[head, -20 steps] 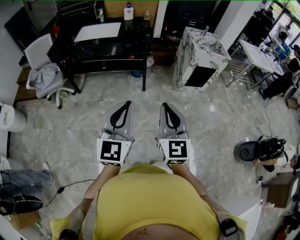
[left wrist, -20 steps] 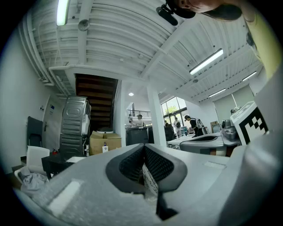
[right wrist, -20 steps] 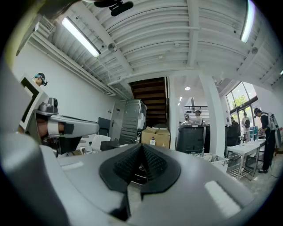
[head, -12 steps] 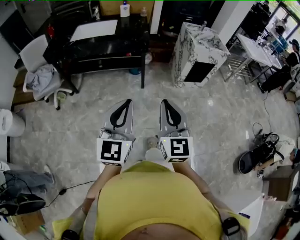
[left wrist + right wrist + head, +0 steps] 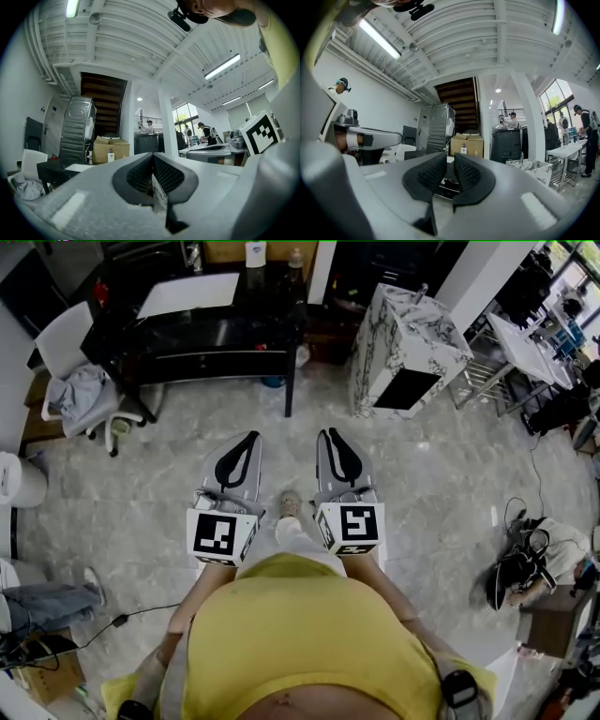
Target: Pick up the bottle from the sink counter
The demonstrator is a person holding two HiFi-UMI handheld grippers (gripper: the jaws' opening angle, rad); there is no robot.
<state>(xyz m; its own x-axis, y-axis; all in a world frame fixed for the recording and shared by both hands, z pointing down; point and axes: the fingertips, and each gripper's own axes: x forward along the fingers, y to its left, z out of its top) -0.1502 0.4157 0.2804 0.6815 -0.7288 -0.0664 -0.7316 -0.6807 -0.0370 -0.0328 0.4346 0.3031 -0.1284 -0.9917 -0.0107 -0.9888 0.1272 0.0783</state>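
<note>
The biggest change is underfoot: the marble floor (image 5: pixel 141 493) has slid under the wearer since the earlier pictures. The crouched person at the right (image 5: pixel 553 554) now sits lower in the head view, which reads as the wearer stepping forward. The black table (image 5: pixel 206 329) has drifted toward the top edge, and the marbled sink counter (image 5: pixel 412 334) lies ahead and to the right, well apart from both tongs. The left gripper (image 5: pixel 250 437) and right gripper (image 5: pixel 326 434) are carried level and side by side, much as before. The left jaws meet at the tips (a small white printed slip shows in the hollow behind them; stuck on or pinched, it cannot be told). The right jaws stand narrow, a thin slit with nothing in it. A shoe (image 5: pixel 291 504) now pokes out between the two grippers, mid-stride. A slim upright thing (image 5: pixel 421 292) stands at the counter's far edge, too small to tell bottle from tap. The task is judged barely begun: the wearer is approaching, and the jaws would need to widen before any grasp.
</note>
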